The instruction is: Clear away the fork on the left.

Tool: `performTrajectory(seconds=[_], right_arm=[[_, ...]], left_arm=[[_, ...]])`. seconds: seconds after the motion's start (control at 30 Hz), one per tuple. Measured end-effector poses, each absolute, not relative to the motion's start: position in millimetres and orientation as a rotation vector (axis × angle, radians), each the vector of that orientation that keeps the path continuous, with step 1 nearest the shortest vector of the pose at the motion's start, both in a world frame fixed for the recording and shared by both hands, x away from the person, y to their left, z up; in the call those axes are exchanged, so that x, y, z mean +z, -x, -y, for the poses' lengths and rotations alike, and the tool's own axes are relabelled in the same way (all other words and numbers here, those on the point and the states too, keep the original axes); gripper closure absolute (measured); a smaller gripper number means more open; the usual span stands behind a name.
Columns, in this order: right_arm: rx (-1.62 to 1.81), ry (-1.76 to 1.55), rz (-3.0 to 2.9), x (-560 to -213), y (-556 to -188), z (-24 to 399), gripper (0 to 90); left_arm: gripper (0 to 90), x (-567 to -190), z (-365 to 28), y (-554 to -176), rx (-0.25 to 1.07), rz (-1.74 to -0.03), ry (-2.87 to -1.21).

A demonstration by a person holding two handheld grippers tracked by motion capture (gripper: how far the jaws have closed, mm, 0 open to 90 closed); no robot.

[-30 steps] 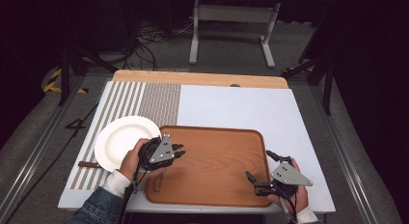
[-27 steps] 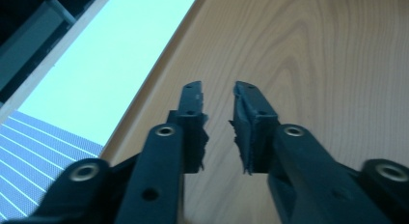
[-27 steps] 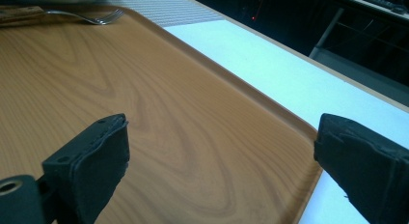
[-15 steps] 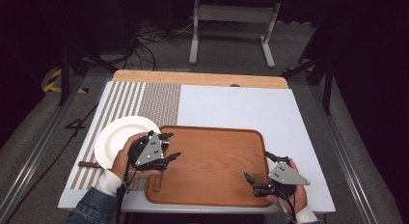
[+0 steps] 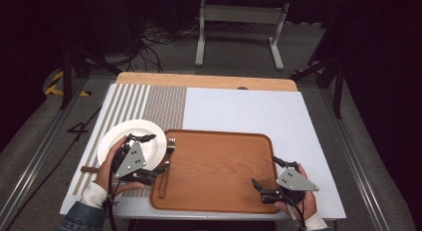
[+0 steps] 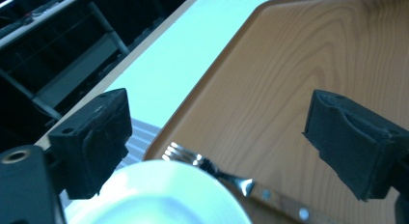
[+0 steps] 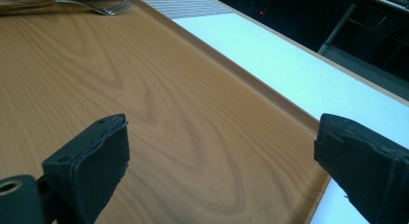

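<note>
Lying along the wooden tray's (image 5: 219,166) left edge, the fork (image 5: 166,164) looks already placed, we judge. White plate (image 5: 117,141) beside it awaits. Left gripper (image 5: 148,157) hovers open, empty; right gripper (image 5: 268,177) likewise, on the table (image 5: 239,106).

One plate (image 5: 131,140), one fork (image 5: 166,164), one tray (image 5: 219,166)

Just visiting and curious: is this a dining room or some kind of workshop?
Probably a lab or studio, not a dining room. The tray, plate and fork sit on a table amid dark surroundings, with loose cables on the floor behind.
</note>
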State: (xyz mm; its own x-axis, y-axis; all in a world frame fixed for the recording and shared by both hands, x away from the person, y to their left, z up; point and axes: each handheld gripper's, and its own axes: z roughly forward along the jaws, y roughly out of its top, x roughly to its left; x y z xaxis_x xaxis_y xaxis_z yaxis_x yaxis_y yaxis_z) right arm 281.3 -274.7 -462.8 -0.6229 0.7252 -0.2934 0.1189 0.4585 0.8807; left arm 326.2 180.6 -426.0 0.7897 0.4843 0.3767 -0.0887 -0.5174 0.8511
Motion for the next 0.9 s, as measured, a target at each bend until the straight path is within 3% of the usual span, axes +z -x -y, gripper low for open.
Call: performTrajectory(seconds=[0.5,0.9], right_arm=[[1.156,-0.697,-2.036,-462.9,-280.5,276.6,6.2],[1.149,-0.689,-2.03,-462.1,-279.2,273.9,6.2]], left_arm=[[6.6,-456.2,-228.5,-303.9,0.724,-0.532,-1.937],[4.4,-459.7,-232.2,-303.5,0.668,-0.521,-1.917]])
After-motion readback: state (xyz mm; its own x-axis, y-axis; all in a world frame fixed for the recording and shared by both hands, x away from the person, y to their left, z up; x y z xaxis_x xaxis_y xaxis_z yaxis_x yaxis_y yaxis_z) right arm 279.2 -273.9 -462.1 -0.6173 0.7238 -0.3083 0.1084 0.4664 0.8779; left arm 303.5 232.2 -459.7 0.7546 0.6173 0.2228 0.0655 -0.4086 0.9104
